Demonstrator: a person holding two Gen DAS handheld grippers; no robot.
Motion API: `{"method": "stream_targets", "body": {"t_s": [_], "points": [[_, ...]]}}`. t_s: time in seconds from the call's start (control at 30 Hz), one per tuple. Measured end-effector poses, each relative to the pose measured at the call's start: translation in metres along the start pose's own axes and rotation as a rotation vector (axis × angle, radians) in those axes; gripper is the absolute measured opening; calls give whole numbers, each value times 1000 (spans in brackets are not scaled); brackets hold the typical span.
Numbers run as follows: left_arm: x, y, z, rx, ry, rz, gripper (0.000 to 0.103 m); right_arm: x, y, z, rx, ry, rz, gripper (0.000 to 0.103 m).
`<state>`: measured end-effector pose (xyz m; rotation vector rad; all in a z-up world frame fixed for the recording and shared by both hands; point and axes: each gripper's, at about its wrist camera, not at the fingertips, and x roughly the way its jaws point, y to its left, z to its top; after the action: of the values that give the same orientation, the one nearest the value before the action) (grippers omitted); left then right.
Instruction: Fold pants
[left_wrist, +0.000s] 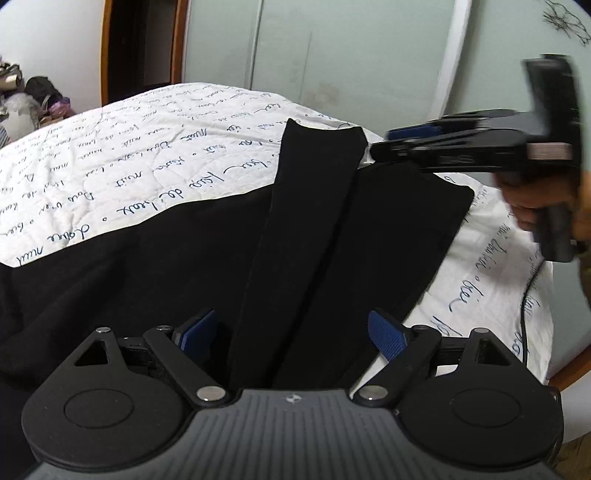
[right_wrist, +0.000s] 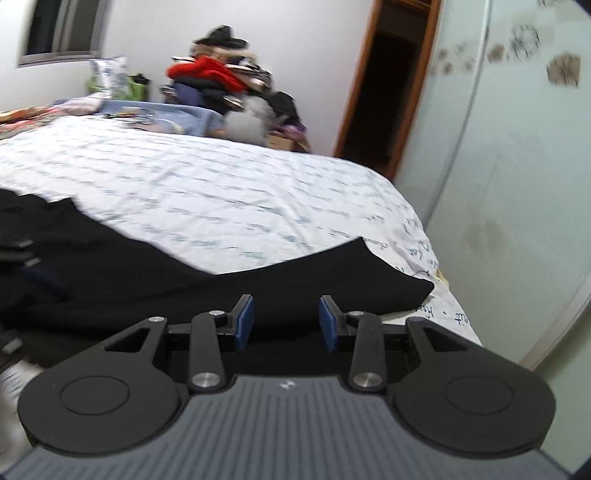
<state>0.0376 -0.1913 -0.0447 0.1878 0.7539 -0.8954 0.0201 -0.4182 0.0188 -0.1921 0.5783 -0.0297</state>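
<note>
Pants: black fabric pants (left_wrist: 314, 229) lie flat on the white script-printed quilt (left_wrist: 147, 155), one leg folded over.
Left hand-held gripper (left_wrist: 291, 336): wide open, empty, above the pants.
Right hand-held gripper (right_wrist: 286, 325): partly open, empty, near the pants' hem.
Risk: dragging jaws could likely rumple the fold.

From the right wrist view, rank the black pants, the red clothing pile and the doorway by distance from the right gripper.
1. Black pants, just ahead of the right gripper.
2. Red clothing pile, beyond the bed, left.
3. Doorway, far right; roughly level with the pile, hard to call.
</note>
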Motion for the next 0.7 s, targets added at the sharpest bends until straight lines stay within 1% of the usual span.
{"method": "stream_targets", "body": {"t_s": [0.07, 0.13, 0.17, 0.2, 0.23, 0.33, 0.43, 0.5, 0.6, 0.7], "points": [[4, 4, 3, -33, -3, -5, 89, 24, -8, 2, 16, 21, -14, 35], [5, 9, 6, -55, -2, -12, 89, 44, -15, 0, 28, 29, -4, 37], [7, 10, 8, -63, -1, -11, 89, 52, -17, 2, 28, 28, 5, 43], [9, 11, 9, -70, 1, -11, 89, 61, -16, 6, 26, 25, -7, 47], [11, 11, 10, -73, 1, -12, 89, 62, -18, 6, 23, 27, -23, 47], [11, 10, 10, -77, -3, -20, 89, 94, -28, 23, 17, 42, -75, 48], [14, 8, 9, -68, -6, -13, 89, 127, -50, 43, 52, 62, -133, 48], [16, 6, 9, -54, -1, 1, 84, 156, -68, 51, 106, 91, -170, 48], [18, 4, 11, -28, 6, 14, 81, 193, -89, 56, 167, 161, -164, 47], [20, 6, 13, -39, 9, 24, 71, 220, -97, 56, 184, 197, -173, 47]]}}
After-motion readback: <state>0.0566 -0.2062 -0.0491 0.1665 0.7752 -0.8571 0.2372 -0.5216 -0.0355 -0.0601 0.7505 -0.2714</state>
